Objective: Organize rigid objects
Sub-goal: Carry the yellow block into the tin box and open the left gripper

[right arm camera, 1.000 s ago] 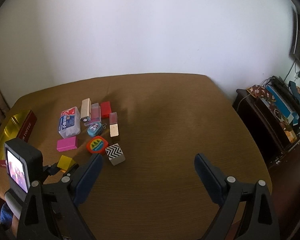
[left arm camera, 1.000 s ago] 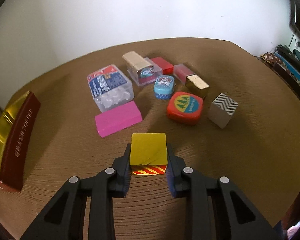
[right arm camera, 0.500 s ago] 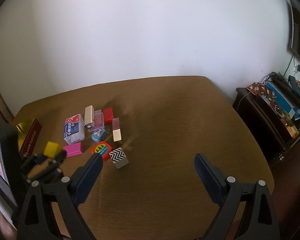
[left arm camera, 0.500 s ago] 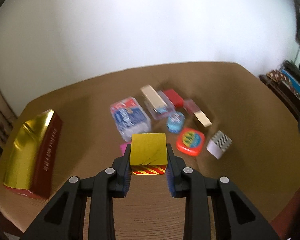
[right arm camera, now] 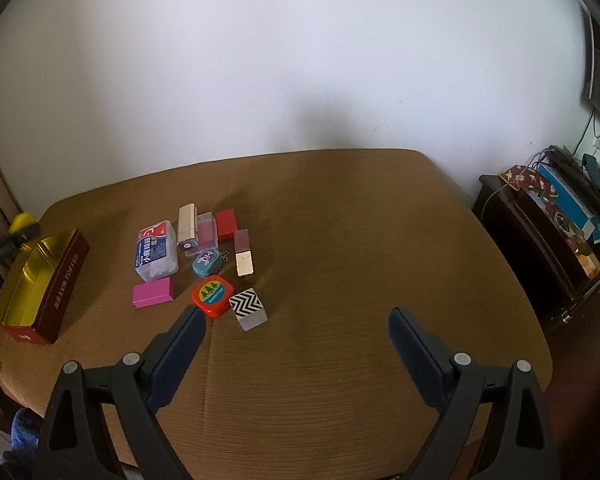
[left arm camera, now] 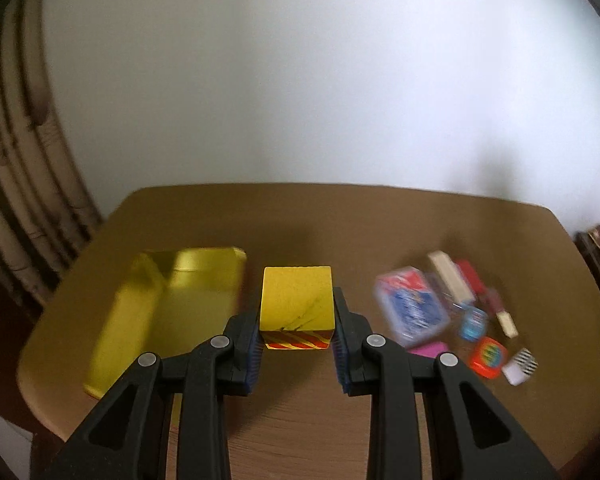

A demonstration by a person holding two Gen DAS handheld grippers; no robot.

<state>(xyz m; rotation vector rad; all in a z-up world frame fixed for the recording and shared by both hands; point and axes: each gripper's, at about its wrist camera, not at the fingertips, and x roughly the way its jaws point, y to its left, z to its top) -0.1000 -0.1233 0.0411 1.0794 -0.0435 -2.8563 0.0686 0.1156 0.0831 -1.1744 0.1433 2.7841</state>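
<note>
Swung left since a second ago: left gripper [left arm camera: 298, 336] now faces the gold tin [left arm camera: 172, 312] instead of the clutter, yellow block [left arm camera: 297, 300] still clamped between the pads, lifted off the table [left arm camera: 380, 232]. Tin sits just left of the block, long axis running near-to-far, open side up. Needs a short leftward shift, then a drop. Right gripper [right arm camera: 296, 344] hangs wide open, holding nothing, well right of the tin, so left is the nearer one. Remaining items cluster far right.
</note>
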